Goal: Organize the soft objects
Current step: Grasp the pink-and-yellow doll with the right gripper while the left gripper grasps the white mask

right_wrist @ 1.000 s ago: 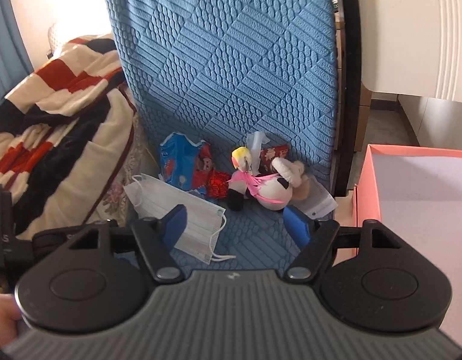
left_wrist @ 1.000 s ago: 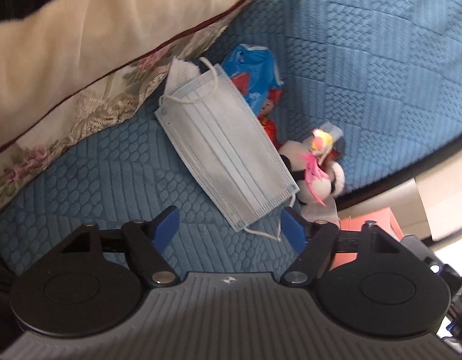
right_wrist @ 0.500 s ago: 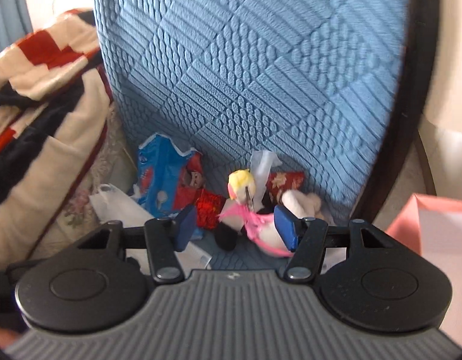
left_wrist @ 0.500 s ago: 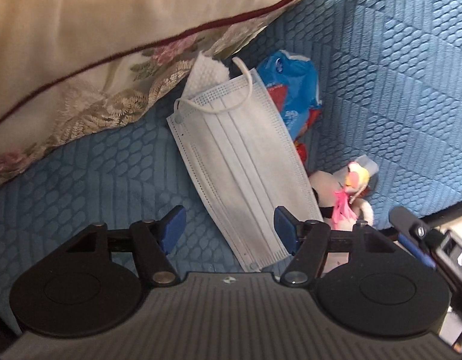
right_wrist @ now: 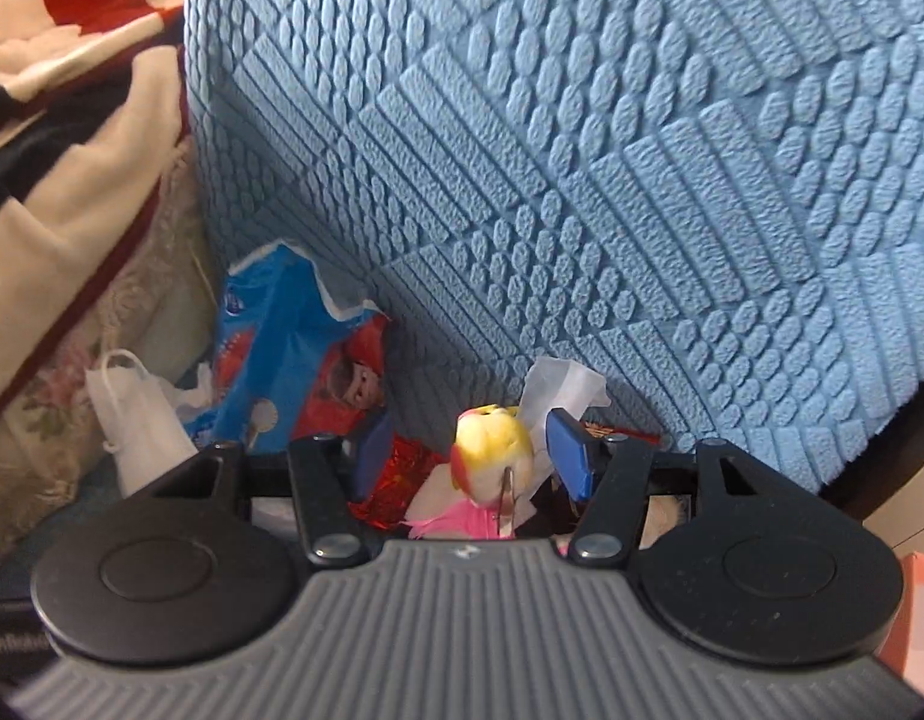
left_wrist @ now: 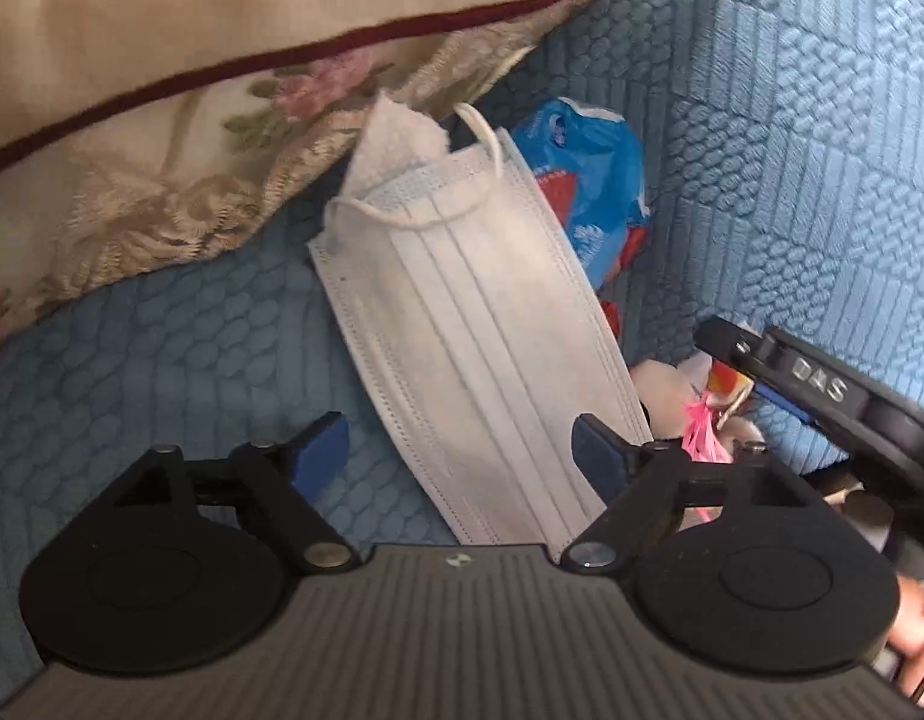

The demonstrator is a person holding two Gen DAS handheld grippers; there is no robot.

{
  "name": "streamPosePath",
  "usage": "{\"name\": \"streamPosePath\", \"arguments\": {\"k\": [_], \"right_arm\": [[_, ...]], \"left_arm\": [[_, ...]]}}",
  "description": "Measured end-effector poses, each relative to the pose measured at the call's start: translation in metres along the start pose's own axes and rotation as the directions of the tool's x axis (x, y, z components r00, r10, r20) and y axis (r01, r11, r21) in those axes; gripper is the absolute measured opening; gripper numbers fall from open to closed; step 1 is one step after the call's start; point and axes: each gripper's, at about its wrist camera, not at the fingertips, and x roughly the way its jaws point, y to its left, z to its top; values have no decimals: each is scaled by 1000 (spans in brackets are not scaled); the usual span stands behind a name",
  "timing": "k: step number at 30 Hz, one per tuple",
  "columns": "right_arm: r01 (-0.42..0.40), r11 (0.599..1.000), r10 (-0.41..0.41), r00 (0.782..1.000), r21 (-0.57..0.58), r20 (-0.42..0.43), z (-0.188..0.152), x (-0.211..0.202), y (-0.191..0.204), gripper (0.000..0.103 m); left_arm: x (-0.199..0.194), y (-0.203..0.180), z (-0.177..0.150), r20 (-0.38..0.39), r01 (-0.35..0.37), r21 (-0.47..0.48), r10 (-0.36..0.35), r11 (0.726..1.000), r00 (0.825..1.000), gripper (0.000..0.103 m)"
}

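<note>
Here — face mask (left_wrist: 474,324) between left gripper (left_wrist: 459,450)

Bare blue seat cover (left_wrist: 162,372) left of mask (left_wrist: 480,348), cushion (left_wrist: 180,180) crowding above

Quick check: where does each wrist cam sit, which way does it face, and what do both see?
Left wrist: on the left hand-held gripper, angled down at the face mask on the blue seat; right hand-held gripper intrudes.
Right wrist: on the right hand-held gripper, facing the backrest, plush toy between its jaws.
Shared: mask, blue packet, toy.
</note>
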Motion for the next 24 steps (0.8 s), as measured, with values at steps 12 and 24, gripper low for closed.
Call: {"name": "streamPosePath", "arguments": {"k": [12, 24], "right_arm": [[66, 998, -66, 998, -3, 9, -4, 14, 5, 33], [43, 998, -44, 999, 52, 11, -6, -5, -5, 32]], "left_arm": [[10, -3, -5, -39, -13, 22, 14, 1000, 999, 14], [-27, -3, -7, 23, 53, 33, -54, 998, 998, 5]]}}
